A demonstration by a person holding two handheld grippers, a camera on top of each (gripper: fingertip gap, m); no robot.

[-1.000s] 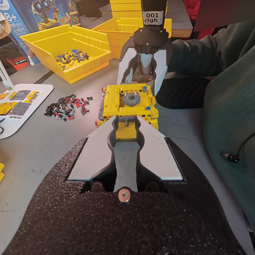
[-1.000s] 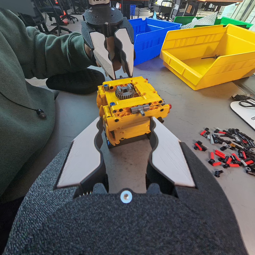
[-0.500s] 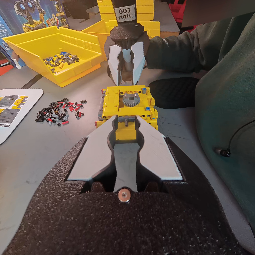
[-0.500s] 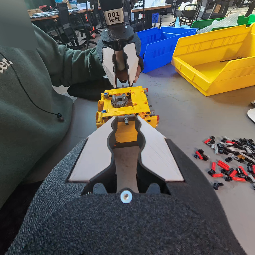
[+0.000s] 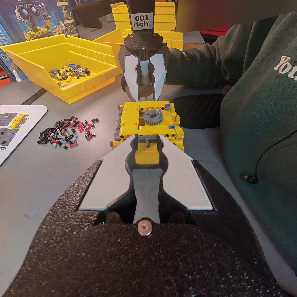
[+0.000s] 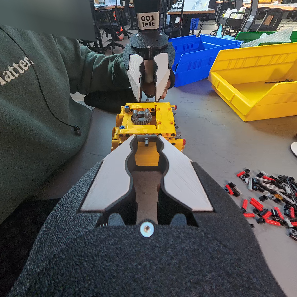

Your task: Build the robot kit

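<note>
left tool [image 5: 147, 139] – nearly closed | right tool [image 6: 147, 138] – nearly closed, facing it

Right gripper closing onto the far end of the yellow brick model

The right gripper [image 6: 146, 138], a second ago spread wide around one end of the yellow brick model [image 5: 148, 127], is now narrowing its fingers [image 6: 112, 180] onto the grey axle connector [image 6: 146, 139] at that end, its tips pressing either side of it. Seen from the left wrist view, the right gripper [image 5: 145, 98] is swinging from the right of the model's far edge to a centred spot there, directly facing the left gripper [image 5: 147, 138].
</note>
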